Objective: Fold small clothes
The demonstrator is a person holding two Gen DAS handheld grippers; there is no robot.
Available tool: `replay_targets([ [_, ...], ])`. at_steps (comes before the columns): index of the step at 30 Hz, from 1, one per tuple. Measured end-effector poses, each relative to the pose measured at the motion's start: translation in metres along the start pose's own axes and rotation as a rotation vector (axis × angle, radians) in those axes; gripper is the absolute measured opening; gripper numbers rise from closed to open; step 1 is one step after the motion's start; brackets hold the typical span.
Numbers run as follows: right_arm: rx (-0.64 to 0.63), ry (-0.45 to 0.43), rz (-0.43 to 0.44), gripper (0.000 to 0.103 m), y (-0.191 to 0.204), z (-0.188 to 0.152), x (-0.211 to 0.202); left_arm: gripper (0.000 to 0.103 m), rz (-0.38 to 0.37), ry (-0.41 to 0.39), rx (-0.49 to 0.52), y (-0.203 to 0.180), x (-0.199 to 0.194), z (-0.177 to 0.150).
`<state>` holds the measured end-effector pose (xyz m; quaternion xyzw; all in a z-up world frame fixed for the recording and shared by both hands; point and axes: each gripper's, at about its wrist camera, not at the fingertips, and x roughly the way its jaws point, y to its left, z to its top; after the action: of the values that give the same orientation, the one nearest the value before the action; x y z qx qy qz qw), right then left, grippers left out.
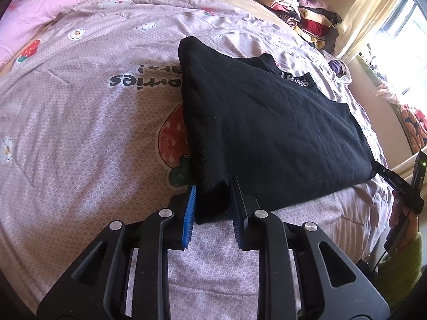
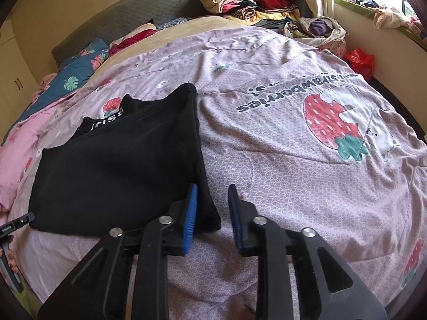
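Strawberry quilt [image 2: 293, 173], black garment [image 1: 267, 122], left gripper [image 1: 213, 197] clamped

Pink strawberry-print quilt [image 2: 293, 160] covers bed. Blue leaf-print pillow [image 2: 77, 77] at head edge. Red plastic bag [image 2: 359, 61] off far corner.

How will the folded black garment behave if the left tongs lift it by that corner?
Probably floppy: the black garment already drapes and sags from the left tongs. Likely unfolds, since its layers lie loose. Seemingly light and unlikely to slip between ridged pads.
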<state>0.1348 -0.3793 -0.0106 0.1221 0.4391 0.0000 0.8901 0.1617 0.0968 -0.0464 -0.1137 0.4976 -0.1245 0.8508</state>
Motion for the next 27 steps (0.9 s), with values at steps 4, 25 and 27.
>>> replay_targets([
  [4, 0.004, -0.008, -0.001, 0.040, -0.001, -0.002, -0.005, 0.021, 0.004, -0.001, 0.008, -0.003, -0.002, -0.002],
  [25, 0.014, -0.057, 0.014, 0.077, 0.002, -0.009, -0.036, 0.055, 0.006, -0.053, 0.047, -0.022, -0.032, -0.007],
  [27, 0.008, -0.066, 0.015, 0.077, 0.004, -0.010, -0.040, 0.059, 0.009, -0.069, 0.061, -0.027, -0.038, -0.005],
])
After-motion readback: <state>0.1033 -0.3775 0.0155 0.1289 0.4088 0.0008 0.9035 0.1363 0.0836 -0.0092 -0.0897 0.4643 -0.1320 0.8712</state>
